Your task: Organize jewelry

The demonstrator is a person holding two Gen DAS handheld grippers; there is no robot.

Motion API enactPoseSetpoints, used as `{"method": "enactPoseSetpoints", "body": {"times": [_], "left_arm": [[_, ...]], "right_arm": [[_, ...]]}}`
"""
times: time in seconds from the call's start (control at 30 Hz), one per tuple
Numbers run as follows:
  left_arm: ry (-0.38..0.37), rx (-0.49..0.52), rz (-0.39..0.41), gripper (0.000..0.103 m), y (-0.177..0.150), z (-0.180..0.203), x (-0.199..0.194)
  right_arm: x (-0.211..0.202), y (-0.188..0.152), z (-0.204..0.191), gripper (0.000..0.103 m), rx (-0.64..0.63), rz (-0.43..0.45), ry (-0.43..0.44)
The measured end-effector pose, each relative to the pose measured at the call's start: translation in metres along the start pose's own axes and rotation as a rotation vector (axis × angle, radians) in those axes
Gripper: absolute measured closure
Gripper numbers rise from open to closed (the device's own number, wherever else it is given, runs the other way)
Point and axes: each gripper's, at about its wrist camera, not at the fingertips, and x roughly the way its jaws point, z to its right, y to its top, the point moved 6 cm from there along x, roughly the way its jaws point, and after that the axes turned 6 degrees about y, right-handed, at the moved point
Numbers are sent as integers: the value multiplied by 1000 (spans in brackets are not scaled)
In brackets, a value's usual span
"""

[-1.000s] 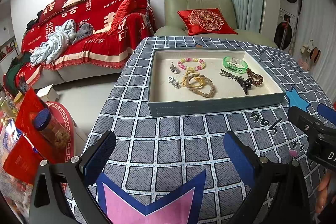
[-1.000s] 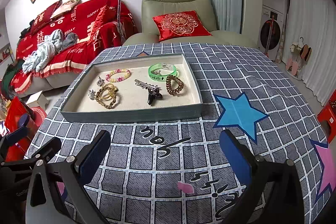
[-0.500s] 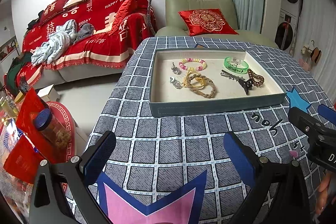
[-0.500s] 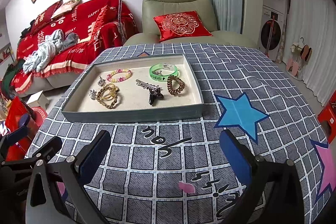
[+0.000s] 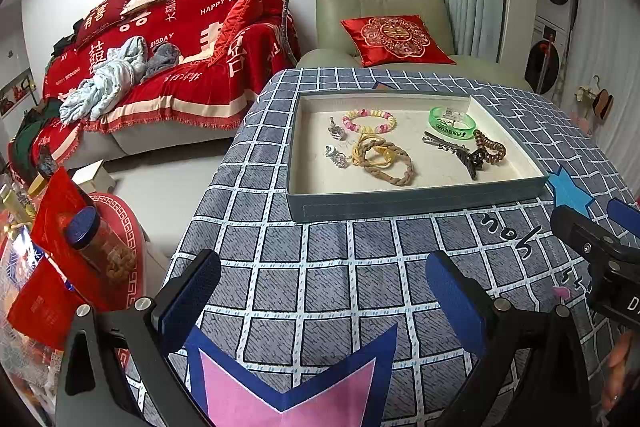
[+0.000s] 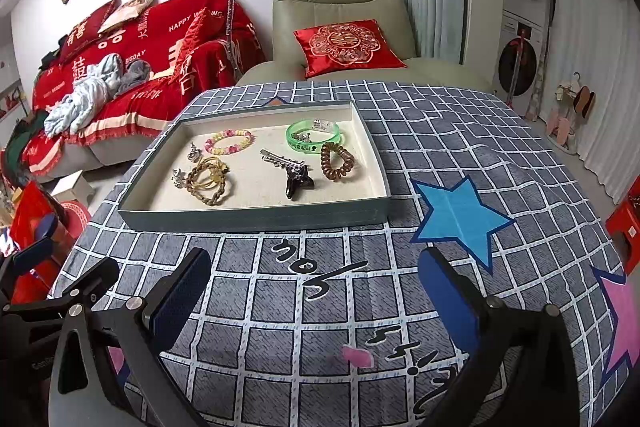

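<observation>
On the tabletop (image 6: 460, 131) not much changed from a second ago: both views crept slightly closer to the tray (image 6: 256, 215), nothing in it moved. So the jewelry sits all inside it, either sorted already or waiting. Beaded bracelet (image 6: 229, 141), green bangle (image 6: 314, 137), coil hair tie (image 6: 338, 161), dark clip (image 6: 294, 175), braided bands (image 6: 208, 181) look loose, some overlapping. Left tool (image 5: 320, 291) and right tool (image 6: 316, 291) both spread apart, empty.
</observation>
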Motion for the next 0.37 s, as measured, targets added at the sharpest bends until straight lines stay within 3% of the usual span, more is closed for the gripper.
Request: {"method": "enactPoseSetpoints", "body": {"times": [0.37], "left_arm": [[-15, -3, -6, 0, 1, -1, 3]], "right_arm": [[0, 0, 0, 0, 3, -1, 1]]}}
